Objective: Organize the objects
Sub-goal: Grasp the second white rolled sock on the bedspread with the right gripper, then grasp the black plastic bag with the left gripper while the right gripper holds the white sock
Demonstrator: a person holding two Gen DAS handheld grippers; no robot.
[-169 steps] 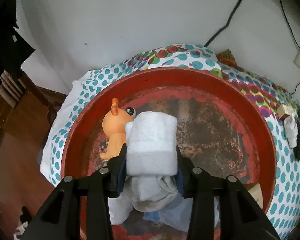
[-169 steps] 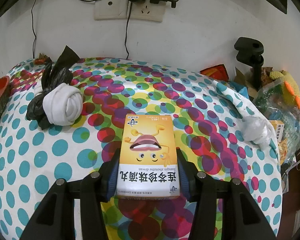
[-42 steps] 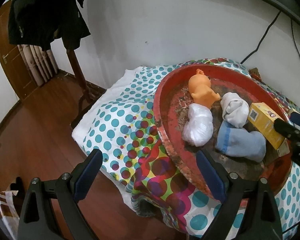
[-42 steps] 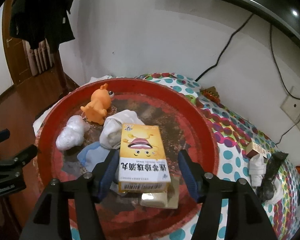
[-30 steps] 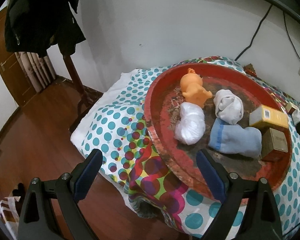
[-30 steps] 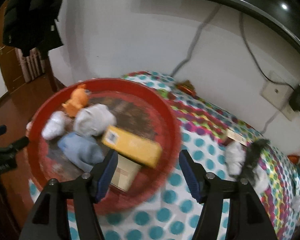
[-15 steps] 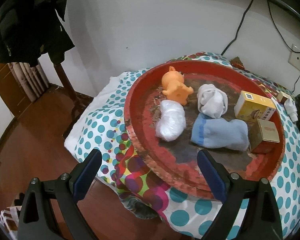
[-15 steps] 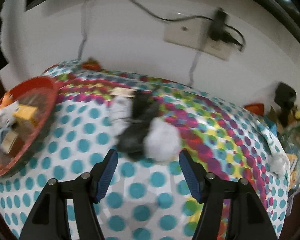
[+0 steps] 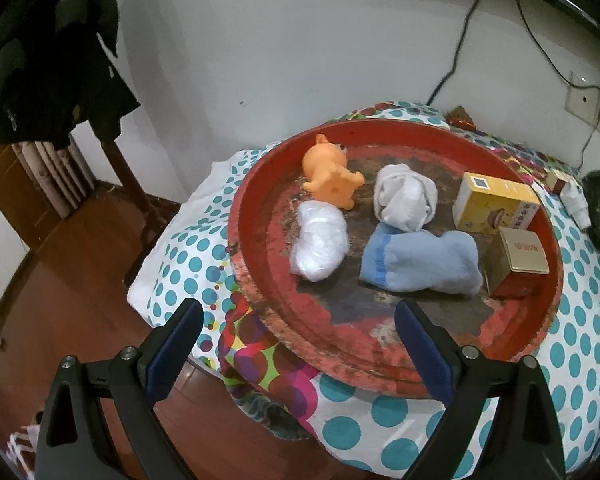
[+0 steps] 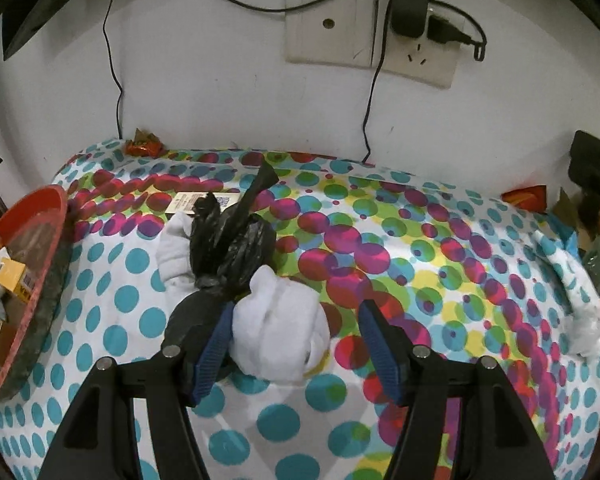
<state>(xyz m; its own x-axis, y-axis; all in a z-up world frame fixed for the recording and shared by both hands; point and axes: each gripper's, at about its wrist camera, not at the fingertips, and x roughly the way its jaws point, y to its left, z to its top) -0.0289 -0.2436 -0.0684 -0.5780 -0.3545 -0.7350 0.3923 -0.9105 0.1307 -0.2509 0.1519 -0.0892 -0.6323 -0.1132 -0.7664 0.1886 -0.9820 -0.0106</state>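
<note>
A round red tray [image 9: 260,292] sits on the dotted cloth. It holds an orange toy [image 9: 330,172], a white bag bundle [image 9: 318,242], a white rolled sock [image 9: 404,196], a blue sock [image 9: 420,268], a yellow box [image 9: 494,206] and a tan box [image 9: 518,262]. My left gripper [image 9: 296,354] is open and empty, back from the tray's near rim. My right gripper [image 10: 296,348] is open, its fingers on either side of a white rolled sock [image 10: 280,334]. A black bag [image 10: 230,246] and another white sock [image 10: 174,254] lie just behind it.
A small flat box [image 10: 202,202] lies behind the black bag. The tray's edge [image 10: 48,272] shows at the left of the right wrist view. A wall socket with plugs [image 10: 370,36] is above. Clutter and a white bundle [image 10: 584,328] sit at the table's right end.
My right gripper let go of the yellow box in the tray, swung right and came down around the white rolled sock. My left gripper released its white sock and drew back from the tray.
</note>
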